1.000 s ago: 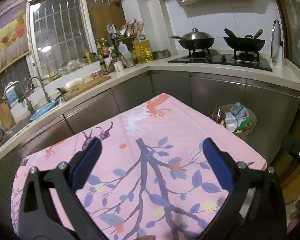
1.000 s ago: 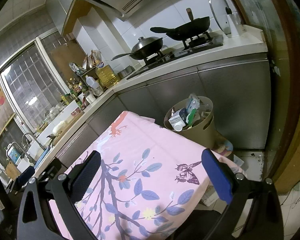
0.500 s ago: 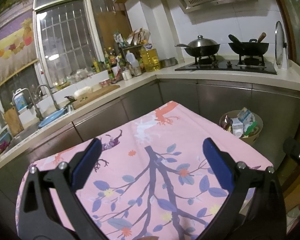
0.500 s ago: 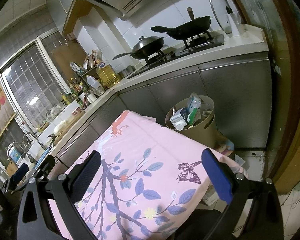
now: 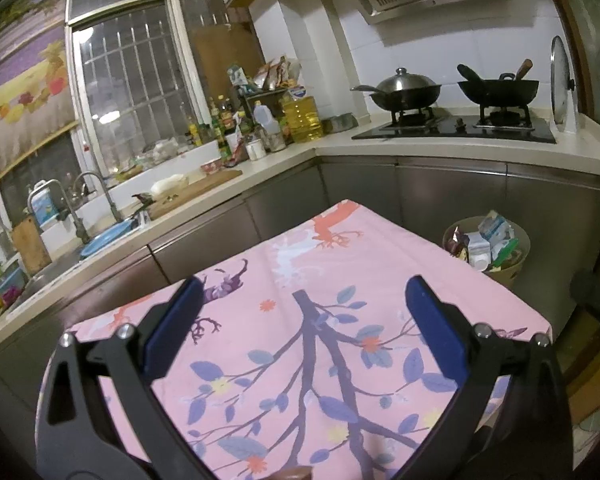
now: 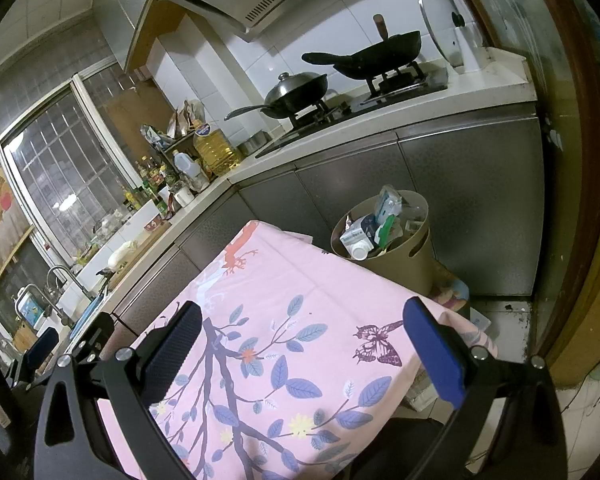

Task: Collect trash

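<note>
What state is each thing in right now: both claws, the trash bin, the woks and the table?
Left claw: open, empty, over the table.
Right claw: open, empty, over the table.
Trash bin: upright on the floor beyond the table, full of cartons and wrappers.
Steel wok: on the burner, lid on.
Black wok: on the burner, uncovered.
Glass lid: upright in its stand.
Table: covered by a pink floral cloth, no trash visible on it.

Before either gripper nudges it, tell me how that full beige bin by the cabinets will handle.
The bin probably slides rather than tips: it looks wide and squat on the floor. The cartons heaped above its rim look light and may spill if jolted.
</note>
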The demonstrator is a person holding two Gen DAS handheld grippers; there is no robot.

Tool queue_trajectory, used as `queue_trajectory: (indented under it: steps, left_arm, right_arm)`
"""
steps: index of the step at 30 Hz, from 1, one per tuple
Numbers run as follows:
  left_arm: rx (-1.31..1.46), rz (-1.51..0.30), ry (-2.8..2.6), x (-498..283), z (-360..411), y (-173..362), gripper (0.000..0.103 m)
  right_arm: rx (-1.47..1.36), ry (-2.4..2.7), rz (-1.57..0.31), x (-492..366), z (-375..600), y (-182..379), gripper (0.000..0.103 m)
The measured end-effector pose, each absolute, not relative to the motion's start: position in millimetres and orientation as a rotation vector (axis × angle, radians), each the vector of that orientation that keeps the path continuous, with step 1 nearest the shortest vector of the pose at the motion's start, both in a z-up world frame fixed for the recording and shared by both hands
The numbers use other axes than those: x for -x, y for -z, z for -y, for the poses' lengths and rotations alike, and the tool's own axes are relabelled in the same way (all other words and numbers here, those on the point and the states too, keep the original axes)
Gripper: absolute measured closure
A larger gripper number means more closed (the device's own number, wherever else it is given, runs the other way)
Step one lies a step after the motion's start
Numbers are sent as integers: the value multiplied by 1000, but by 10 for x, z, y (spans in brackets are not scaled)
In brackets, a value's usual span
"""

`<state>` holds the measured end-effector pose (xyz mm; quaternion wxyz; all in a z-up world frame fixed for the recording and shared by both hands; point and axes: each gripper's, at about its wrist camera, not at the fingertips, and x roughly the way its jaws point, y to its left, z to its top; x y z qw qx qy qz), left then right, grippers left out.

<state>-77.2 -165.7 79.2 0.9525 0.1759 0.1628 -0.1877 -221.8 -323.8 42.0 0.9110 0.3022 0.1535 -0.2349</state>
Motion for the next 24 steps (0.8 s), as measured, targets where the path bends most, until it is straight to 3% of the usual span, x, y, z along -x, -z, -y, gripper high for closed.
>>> queue_trajectory:
  steps: [24]
  left_arm:
    - [-316,-432,453,682,1669,-690,6]
  right_arm:
    - [-628,483,-321,2225,3220,-400,6]
